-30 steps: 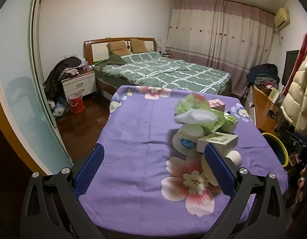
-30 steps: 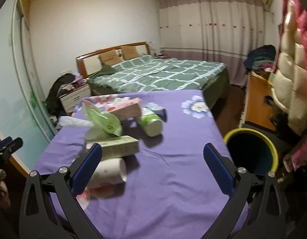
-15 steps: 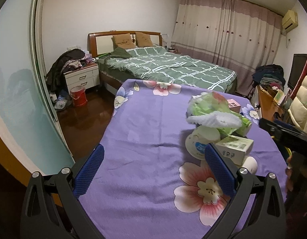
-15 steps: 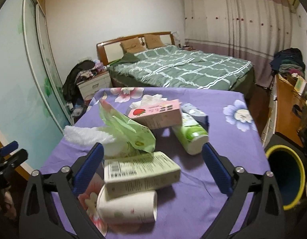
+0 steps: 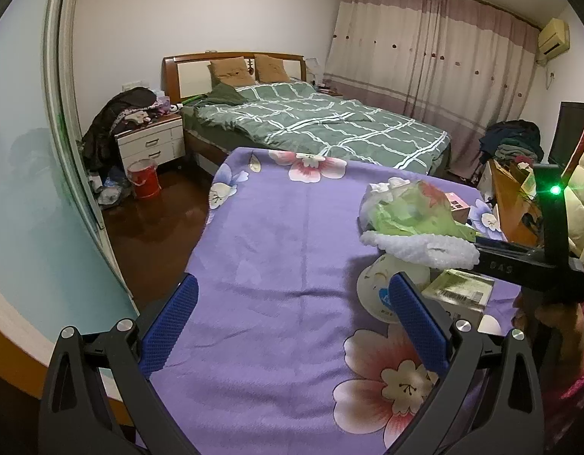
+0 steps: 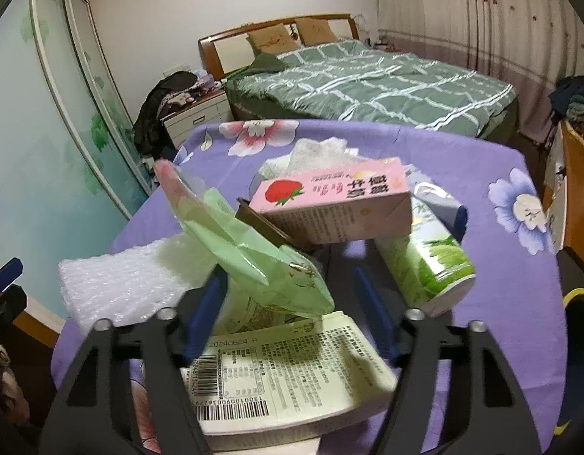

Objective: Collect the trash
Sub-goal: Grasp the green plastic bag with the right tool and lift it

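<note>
purple table [image 5: 277,235] | right tool [image 6: 288,303] narrowed around green wrapper [image 6: 254,261] | left tool [image 5: 292,314] apart

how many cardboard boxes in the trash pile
2: a pink strawberry box on top at the back, and a pale green barcode box at the front, under the right gripper. Others may be hidden.

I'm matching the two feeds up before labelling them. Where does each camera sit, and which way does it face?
Left wrist: behind the open left claw, looking down over the purple cloth toward the bed; the right claw's body and hand show at right.
Right wrist: behind the right claw, its jaws just closing, over the trash pile.
Shared: pile, cloth, bed.
</note>
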The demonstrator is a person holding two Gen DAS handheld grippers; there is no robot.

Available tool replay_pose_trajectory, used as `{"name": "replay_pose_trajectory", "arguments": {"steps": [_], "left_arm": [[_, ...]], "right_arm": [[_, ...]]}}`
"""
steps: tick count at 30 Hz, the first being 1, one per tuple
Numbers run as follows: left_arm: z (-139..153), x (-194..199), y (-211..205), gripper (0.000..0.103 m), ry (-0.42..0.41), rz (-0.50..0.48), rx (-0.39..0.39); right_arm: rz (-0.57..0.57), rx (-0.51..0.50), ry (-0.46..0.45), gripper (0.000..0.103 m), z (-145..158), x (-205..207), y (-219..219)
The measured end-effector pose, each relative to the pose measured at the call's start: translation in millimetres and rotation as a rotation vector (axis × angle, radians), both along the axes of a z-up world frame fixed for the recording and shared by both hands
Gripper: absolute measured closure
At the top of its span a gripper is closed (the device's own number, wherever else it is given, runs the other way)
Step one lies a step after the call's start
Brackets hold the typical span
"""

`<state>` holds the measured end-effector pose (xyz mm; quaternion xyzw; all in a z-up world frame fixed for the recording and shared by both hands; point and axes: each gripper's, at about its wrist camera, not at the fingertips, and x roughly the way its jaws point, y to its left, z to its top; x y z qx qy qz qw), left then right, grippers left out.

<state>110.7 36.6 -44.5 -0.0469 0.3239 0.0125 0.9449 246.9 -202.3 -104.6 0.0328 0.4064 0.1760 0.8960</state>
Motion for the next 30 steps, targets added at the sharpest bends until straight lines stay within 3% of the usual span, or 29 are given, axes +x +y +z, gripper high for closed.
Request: {"name": "replay_pose_trajectory", "arguments": {"steps": [1,8,22,30], "left_arm": [[-1,3,-1,0.004,0.002,-0.005,0.002],[-4,14,-10,0.004,0.011,-0.027,0.000],[0,14,-28,0.004,0.000,-0.071,0.014],[1,6,-49,0.004,-0.006,-0.176,-0.002]], "right_arm": [[0.004,0.003,0.006,0.066,-1,1,0],[0.020,0.041,-0.021,0.091,7,-9,-7],[0.017,0.137,-0.142,0.094,56,-53,-35],[-0.148,0.135,-0.188,0.094,68,-68,-87]]}}
